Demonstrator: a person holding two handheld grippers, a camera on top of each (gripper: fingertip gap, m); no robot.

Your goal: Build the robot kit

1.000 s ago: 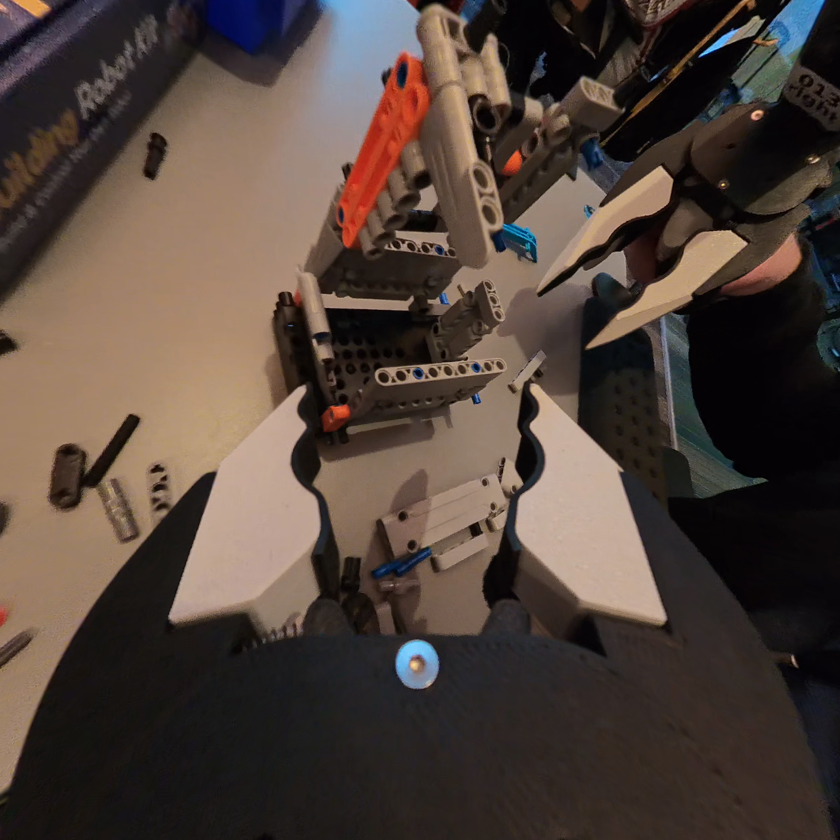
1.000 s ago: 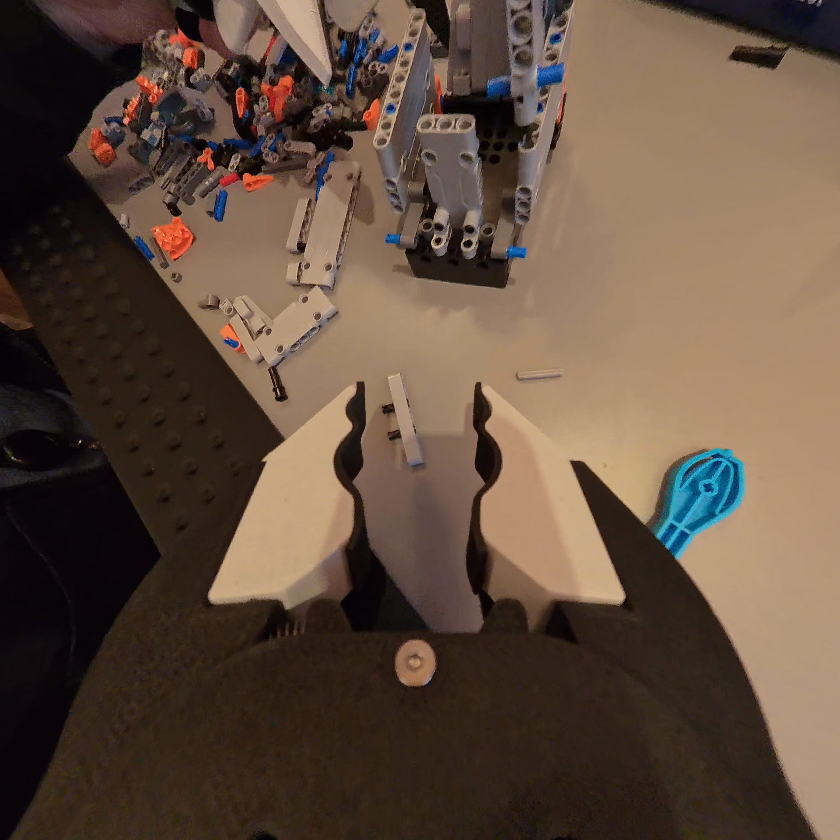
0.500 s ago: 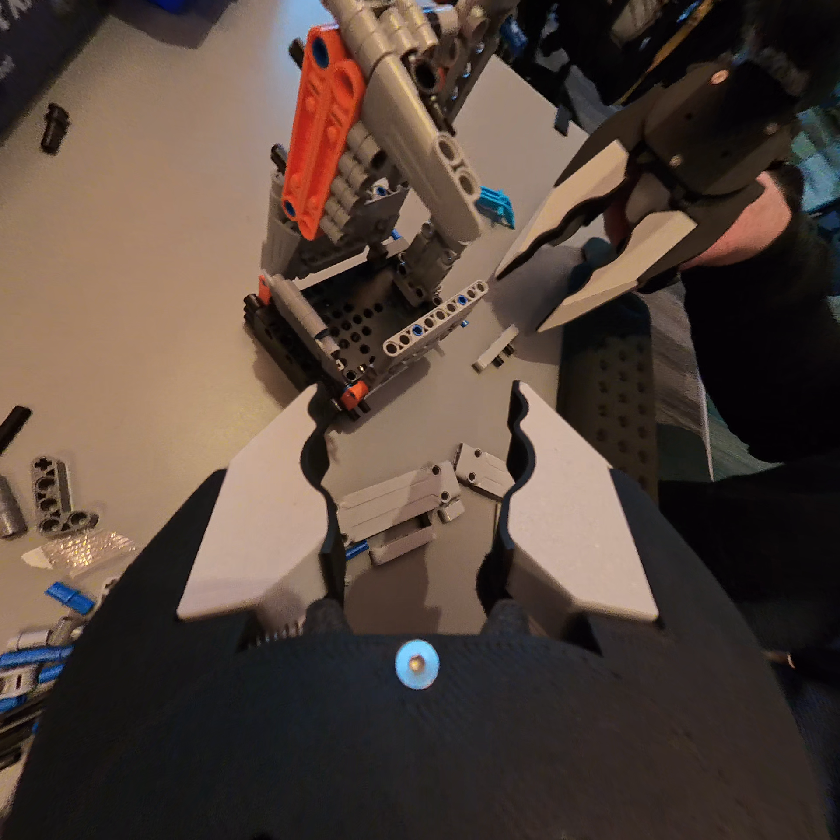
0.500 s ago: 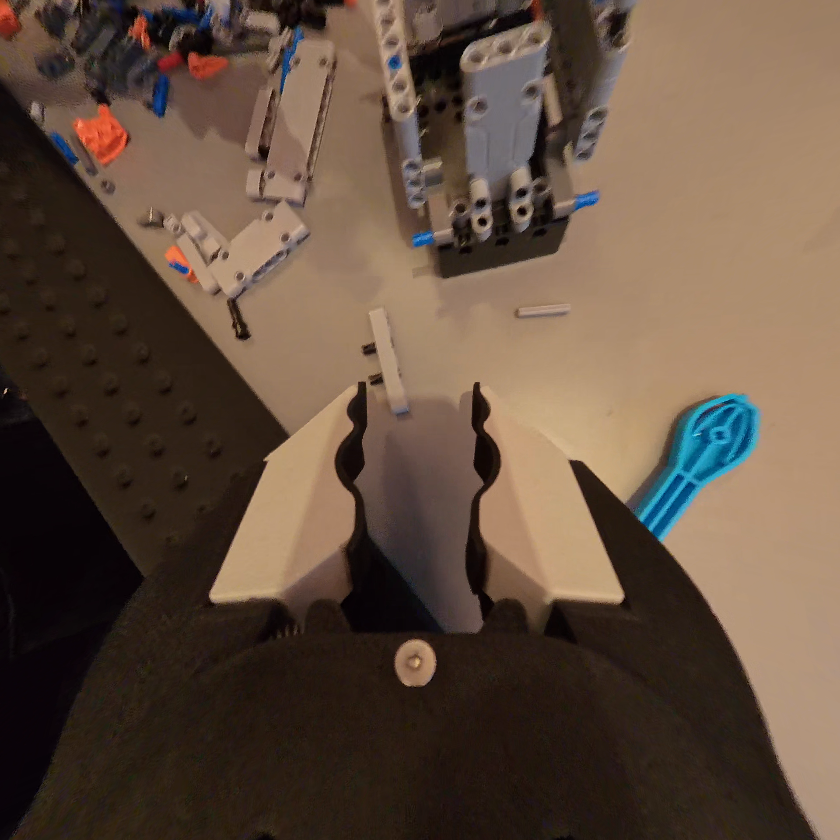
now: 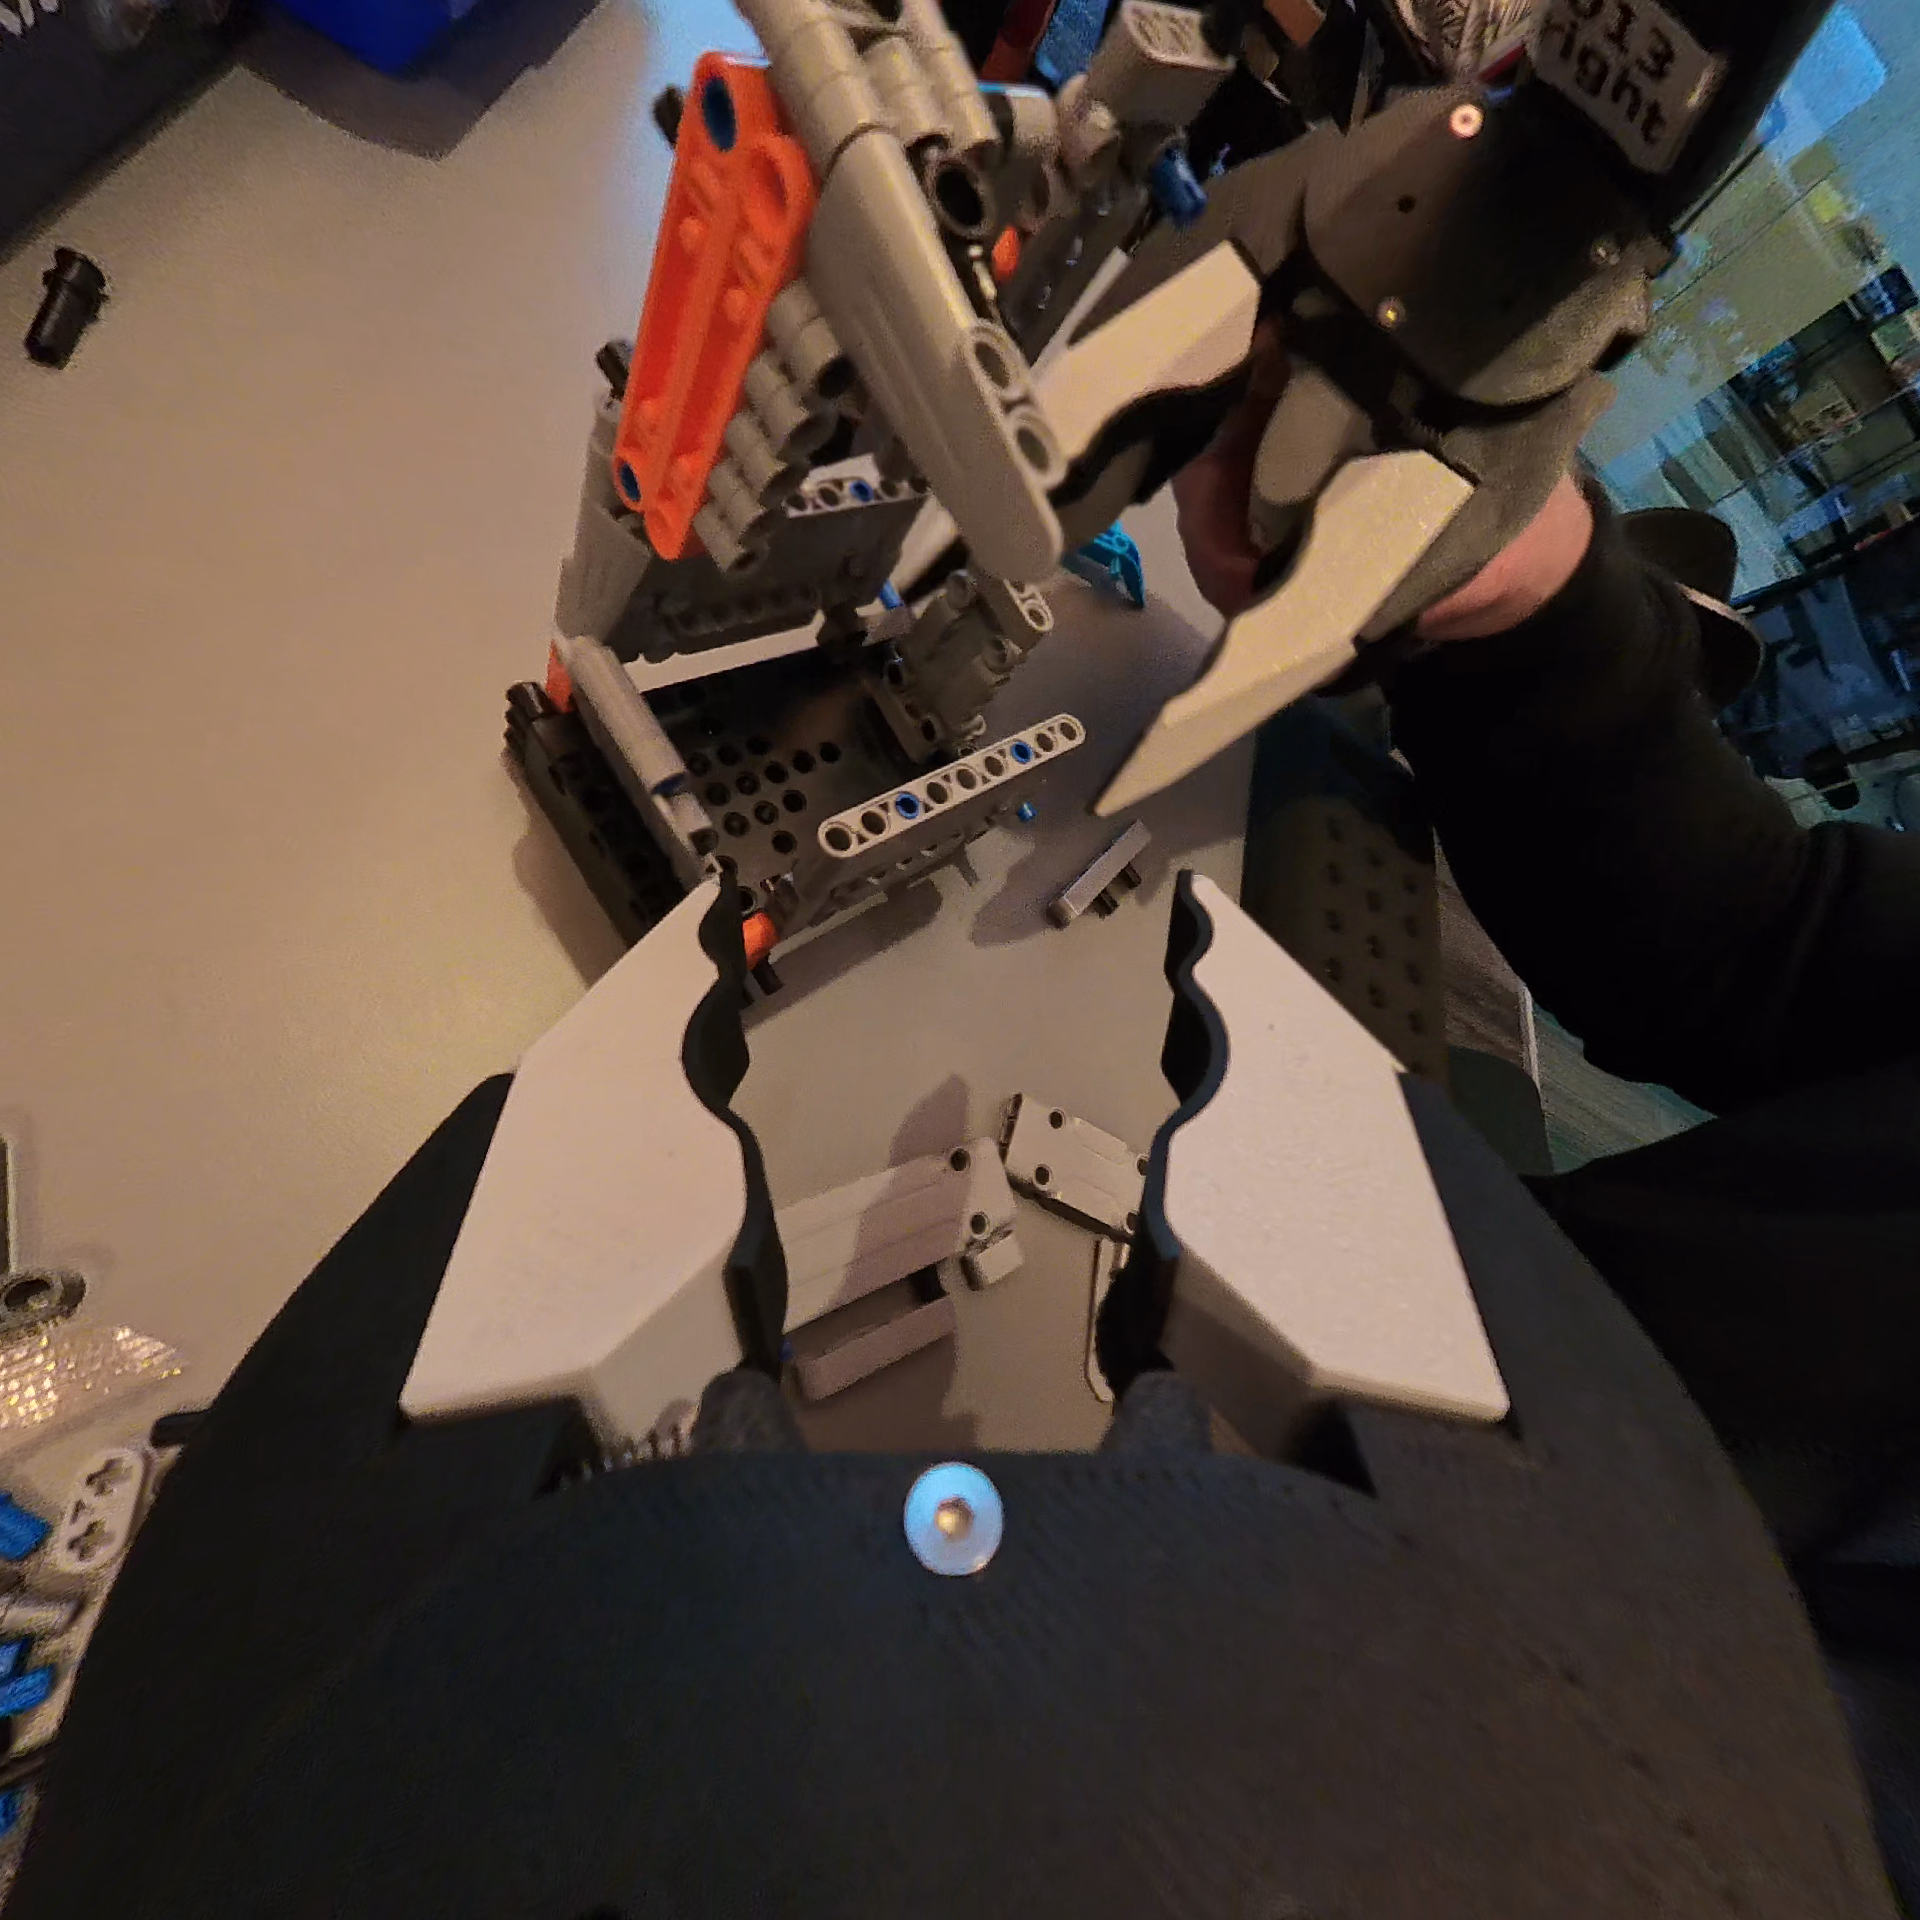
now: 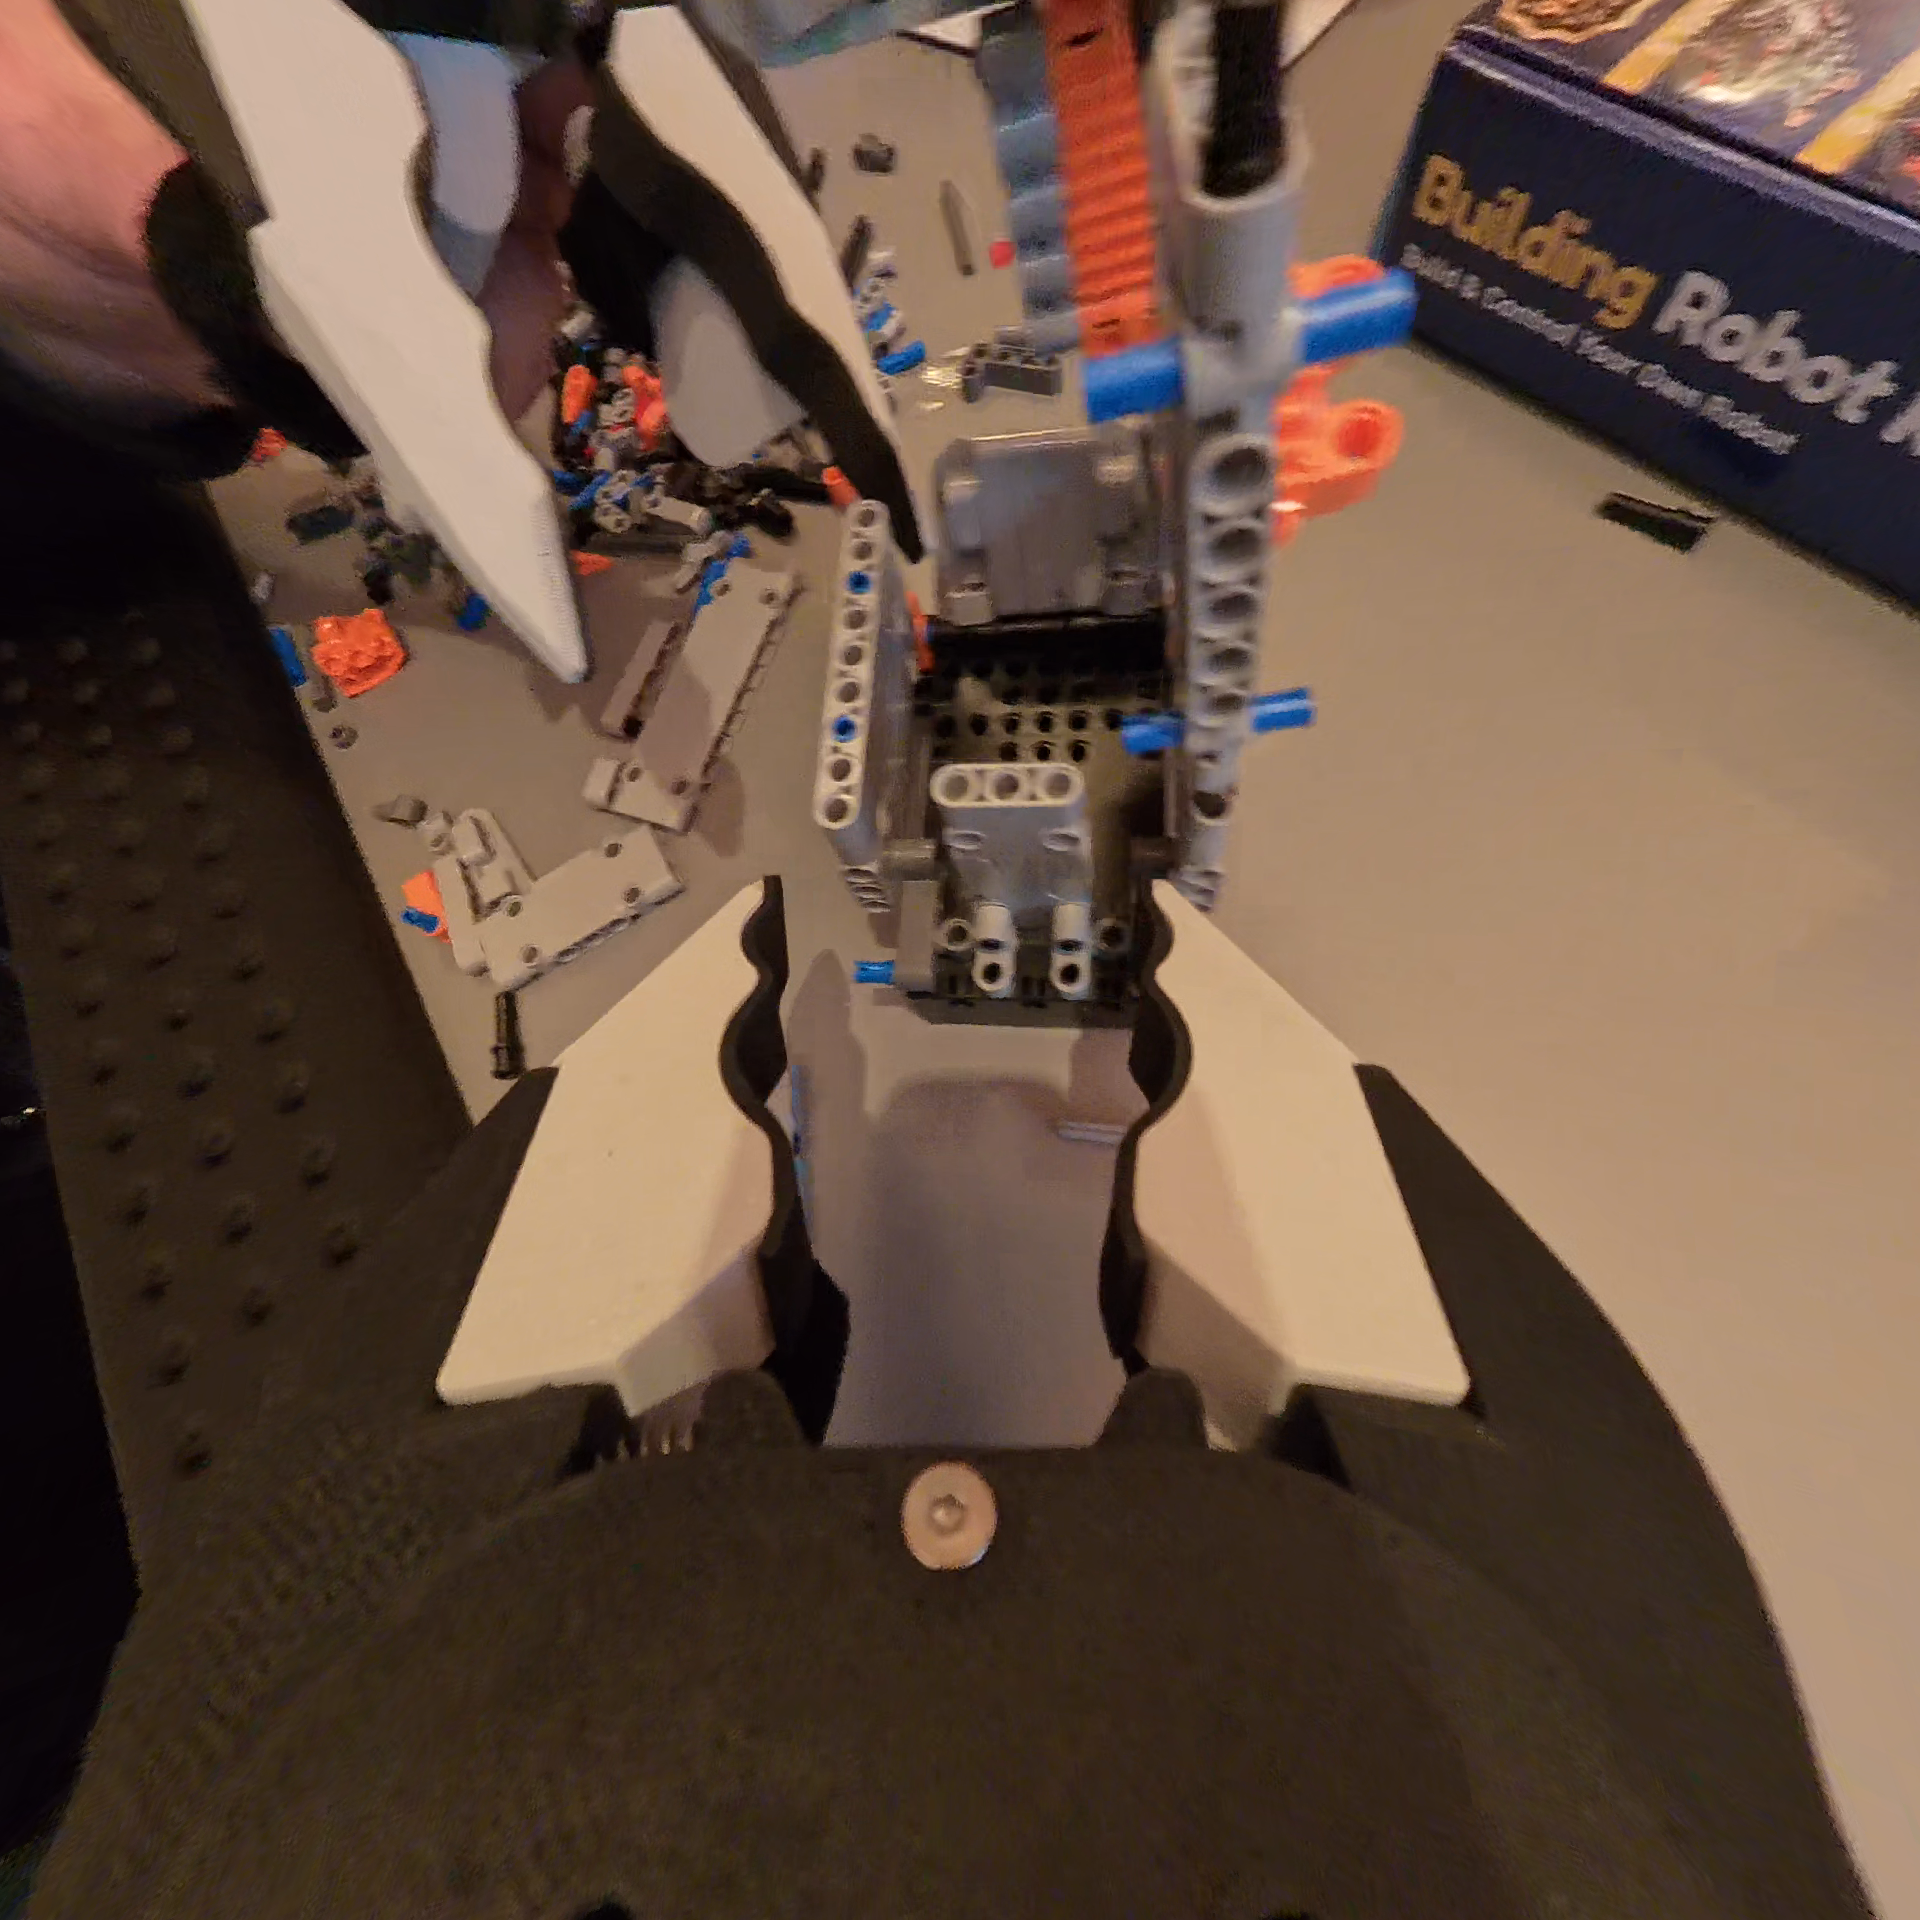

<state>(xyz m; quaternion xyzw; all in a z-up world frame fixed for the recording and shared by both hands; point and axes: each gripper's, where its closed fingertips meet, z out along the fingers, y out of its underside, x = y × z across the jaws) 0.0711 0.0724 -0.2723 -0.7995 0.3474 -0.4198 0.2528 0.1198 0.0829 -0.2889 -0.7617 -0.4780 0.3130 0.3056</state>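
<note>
A brick-built model [image 5: 790, 748] with a black perforated base, grey beams and an orange beam [image 5: 717, 312] stands on the grey table. My left gripper [image 5: 956, 904] is open and empty, its tips just short of the model's near corner, above two flat grey panels [image 5: 904, 1236]. My right gripper [image 6: 966, 904] is open and empty, its tips on either side of the model's base [image 6: 1039, 831]. It also shows in the left wrist view [image 5: 1081, 623], one finger behind the grey beams. A small grey beam [image 5: 1096, 883] lies below it. The left gripper [image 6: 727, 603] shows open in the right wrist view.
A pile of loose orange, blue and black parts [image 6: 623, 468] lies behind the left gripper. Grey panels [image 6: 707, 665] and an L-shaped grey assembly [image 6: 561, 904] lie left of the model. A black studded mat [image 6: 156, 883] borders the table. A dark blue box [image 6: 1662, 260] stands at the far right.
My right gripper has moved forward over the small grey beam to the model's base, and the blue tool has left its view. My left gripper has shifted slightly nearer the model.
</note>
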